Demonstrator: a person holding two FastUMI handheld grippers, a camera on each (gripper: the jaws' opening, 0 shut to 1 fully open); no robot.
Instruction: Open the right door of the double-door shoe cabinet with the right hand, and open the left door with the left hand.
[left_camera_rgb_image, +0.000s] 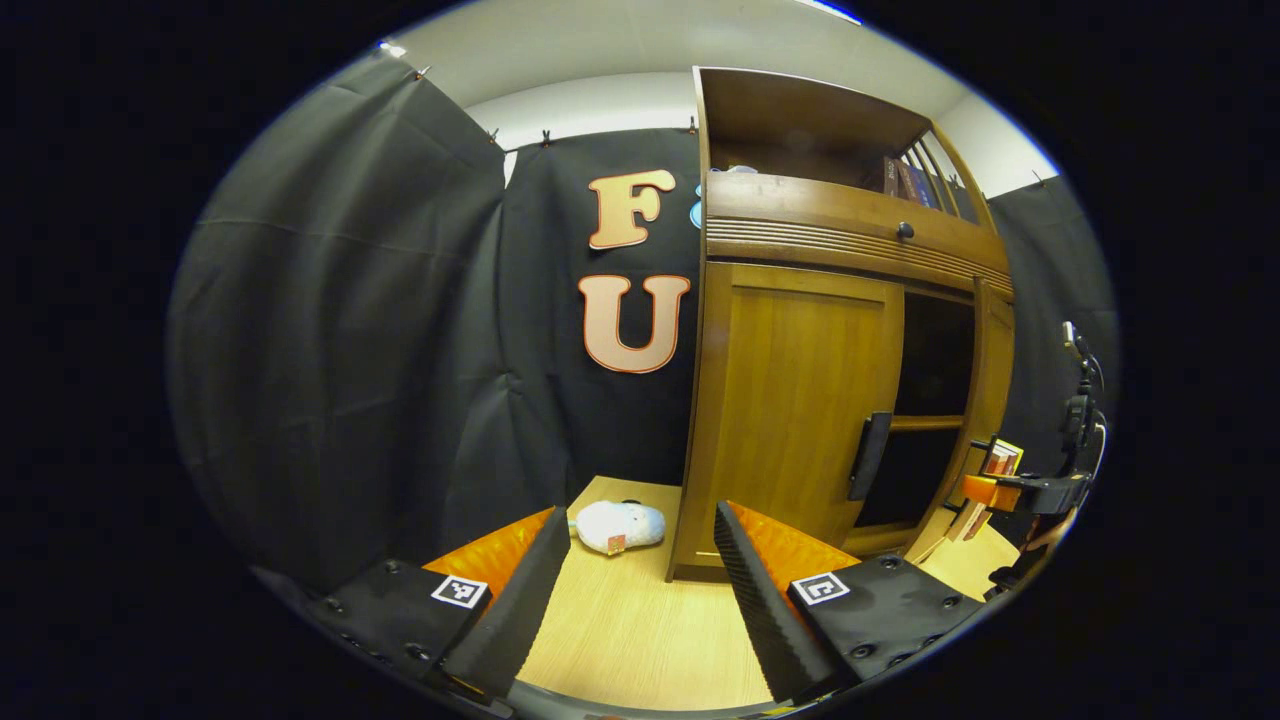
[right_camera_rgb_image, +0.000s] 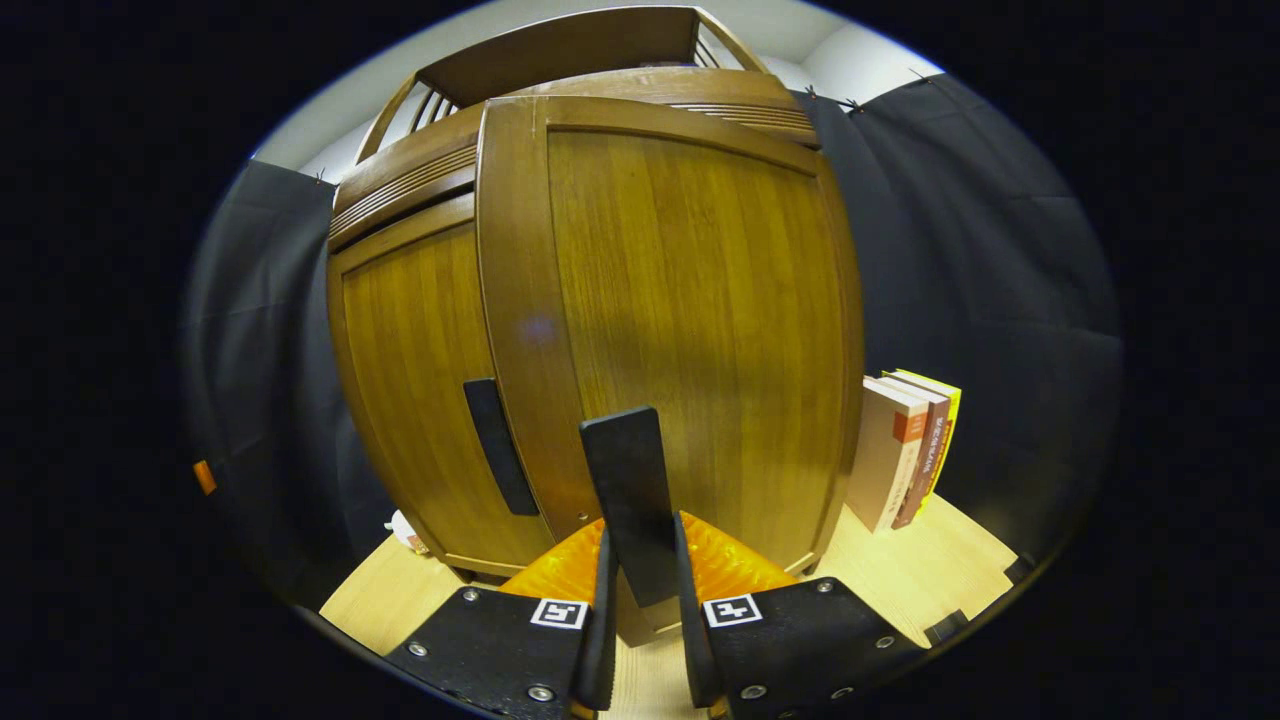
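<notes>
My left gripper (left_camera_rgb_image: 635, 590) and right gripper (right_camera_rgb_image: 645, 630) wear black screwed plates, each bearing a square black-and-white marker, over ribbed orange bodies.

cabinet (left_camera_rgb_image: 800, 400): stands on the desk (left_camera_rgb_image: 620, 630), back to the booth wall
left door (left_camera_rgb_image: 790, 400): closed, its handle (left_camera_rgb_image: 868, 455) at its right edge
right door (right_camera_rgb_image: 690, 320): swung out toward the right gripper, opening visible between the two doors in left gripper view
right door handle (right_camera_rgb_image: 630, 500): upright between the fingers (right_camera_rgb_image: 603, 620) of the right gripper (right_camera_rgb_image: 645, 630)
left gripper (left_camera_rgb_image: 640, 590): in front of the cabinet, left of the left door, fingers apart over the desk
plush toy (left_camera_rgb_image: 620, 525): on the desk, left of the cabinet base, near the wall
books (right_camera_rgb_image: 905, 450): upright on the desk, just right of the cabinet
top shelf (left_camera_rgb_image: 800, 130): above the drawer with a knob (left_camera_rgb_image: 905, 230), books in its right end
</notes>
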